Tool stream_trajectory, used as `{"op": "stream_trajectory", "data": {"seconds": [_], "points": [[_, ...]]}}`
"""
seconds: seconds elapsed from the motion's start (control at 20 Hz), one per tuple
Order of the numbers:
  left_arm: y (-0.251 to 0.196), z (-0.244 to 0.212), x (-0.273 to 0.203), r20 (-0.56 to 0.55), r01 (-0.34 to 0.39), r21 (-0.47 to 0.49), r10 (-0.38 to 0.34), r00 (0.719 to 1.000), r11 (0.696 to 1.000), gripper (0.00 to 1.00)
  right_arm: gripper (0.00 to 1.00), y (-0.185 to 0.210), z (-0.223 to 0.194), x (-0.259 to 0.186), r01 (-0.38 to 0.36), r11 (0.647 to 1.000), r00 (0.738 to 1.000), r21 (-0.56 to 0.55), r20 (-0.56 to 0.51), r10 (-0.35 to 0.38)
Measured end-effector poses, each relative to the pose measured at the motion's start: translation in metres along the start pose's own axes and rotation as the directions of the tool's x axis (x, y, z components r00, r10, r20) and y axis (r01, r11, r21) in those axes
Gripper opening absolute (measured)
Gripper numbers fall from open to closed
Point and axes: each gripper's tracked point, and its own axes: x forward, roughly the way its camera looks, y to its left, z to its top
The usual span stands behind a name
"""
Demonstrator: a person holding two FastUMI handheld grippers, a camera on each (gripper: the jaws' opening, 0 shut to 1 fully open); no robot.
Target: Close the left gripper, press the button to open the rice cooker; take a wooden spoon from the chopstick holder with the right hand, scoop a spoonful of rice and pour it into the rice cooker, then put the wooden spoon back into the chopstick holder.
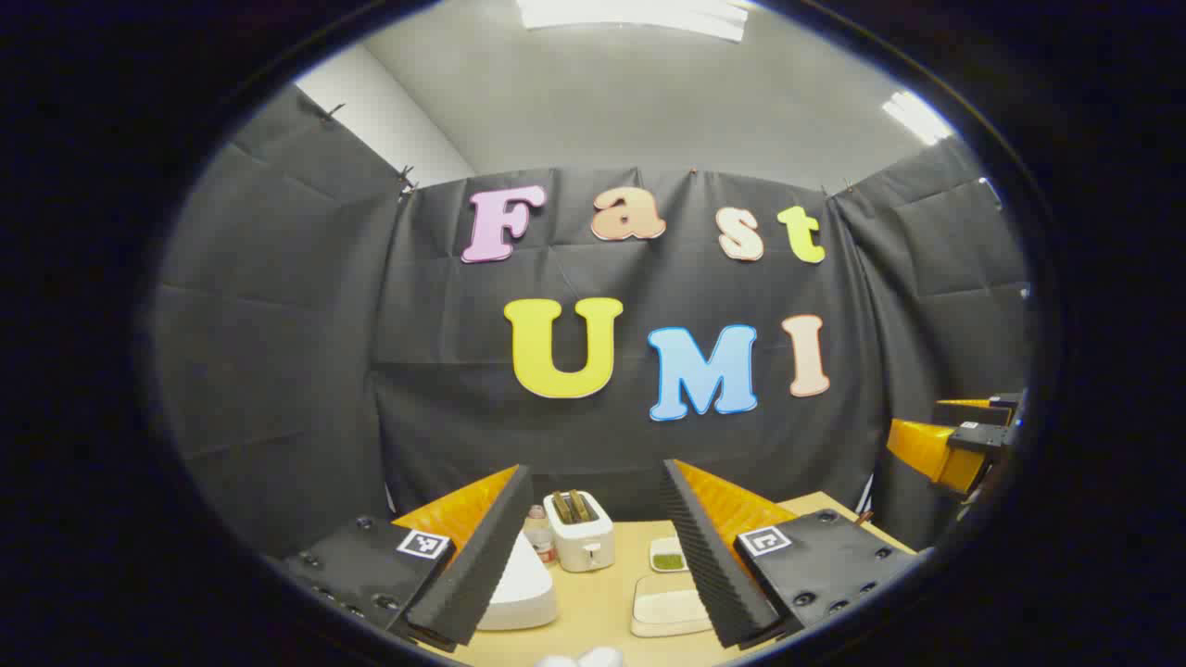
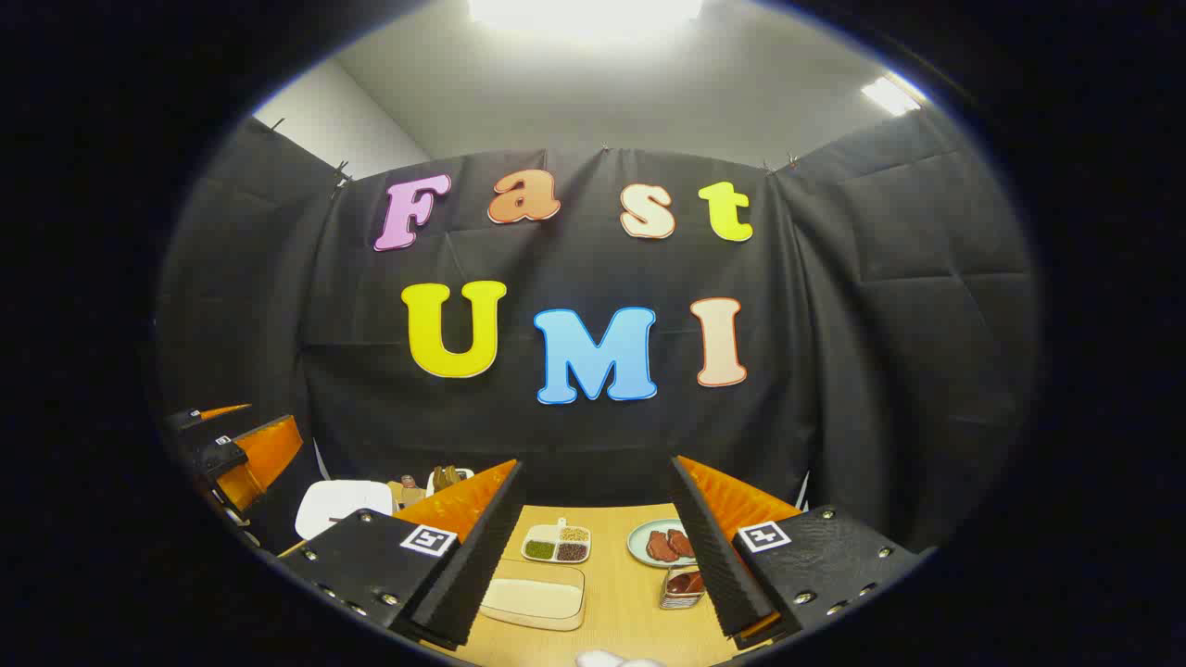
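Hovering above the table (image 1: 602, 611), left gripper (image 1: 593, 547) spread apart with the white rice cooker (image 1: 519, 588) beyond its left finger; right gripper (image 2: 593, 547) likewise parted, rice tray (image 2: 535, 597) just ahead.

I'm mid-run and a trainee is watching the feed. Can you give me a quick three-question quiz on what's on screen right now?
1. True or false: the left tool is already shut, ready to press the button.
2. In the left gripper view, what stands at the back of the table between that tool's fingers? A) toaster B) kettle C) frying pan
3. Fill in: in the right gripper view, the plate of red slices lies to the ___ of the three-compartment dish.

Key: 1 false, its fingers stand wide apart; 2 A; 3 right.
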Motion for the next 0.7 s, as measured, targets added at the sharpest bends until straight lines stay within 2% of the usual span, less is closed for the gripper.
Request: {"op": "stream_trajectory", "data": {"seconds": [0.7], "points": [[0.0032,-0.0072,0.0047,-0.013,0.008,-0.006,-0.008,1.000,1.000,0.97,0.94,0.0081,-0.0023,-0.0083,0.004,1.000,1.000,-0.003,-0.013,-0.004]]}}
